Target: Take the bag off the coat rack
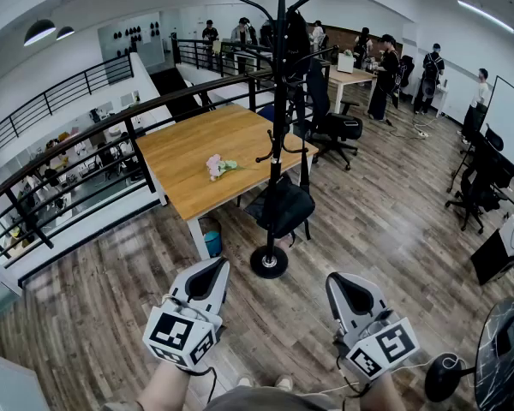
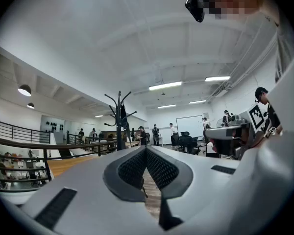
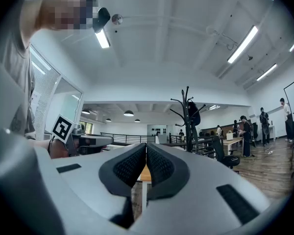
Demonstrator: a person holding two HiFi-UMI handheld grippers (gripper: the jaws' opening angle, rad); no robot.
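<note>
A black coat rack (image 1: 278, 127) stands on the wooden floor ahead of me, beside a table corner. A black bag (image 1: 281, 205) hangs low on it, just above its round base (image 1: 269, 262). A second dark item (image 1: 296, 31) hangs near its top. My left gripper (image 1: 212, 267) and right gripper (image 1: 343, 283) are both shut and hold nothing; they are side by side in front of the rack, well short of the bag. The rack also shows far off in the left gripper view as coat rack (image 2: 119, 119), beyond my left gripper (image 2: 146, 149), and in the right gripper view as coat rack (image 3: 187, 116), beyond my right gripper (image 3: 146, 146).
A wooden table (image 1: 197, 139) with pink flowers (image 1: 216, 165) stands left of the rack, a blue bin (image 1: 212, 243) under it. A black office chair (image 1: 336, 128) is behind the rack. A railing (image 1: 86, 157) runs along the left. A fan (image 1: 505, 358) stands at the lower right. Several people stand at the back.
</note>
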